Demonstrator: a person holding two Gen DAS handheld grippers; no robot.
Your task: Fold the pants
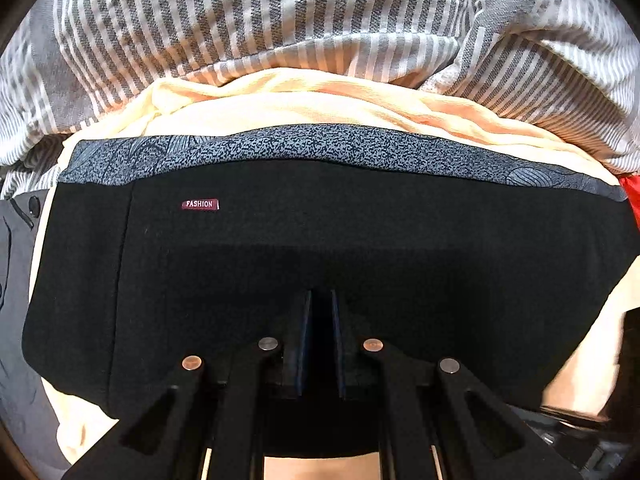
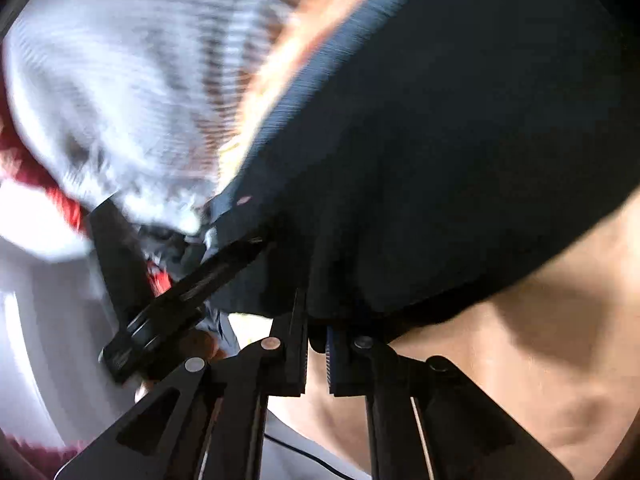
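From my left wrist camera, the pants (image 1: 320, 248) lay on a sheet (image 1: 360, 108), directly ahead of the left gripper (image 1: 321, 320). Behind them was a heaped blanket (image 1: 280, 20), with another garment (image 1: 16, 280) at their left.

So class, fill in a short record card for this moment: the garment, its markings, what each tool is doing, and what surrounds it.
garment: black pants, folded into a compact block
markings: maroon FASHION tag; speckled grey band along far edge
left tool: closed on the pants' near edge
right tool: closed on the pants' edge, view blurred
underneath: cream cloth
behind: grey striped fabric
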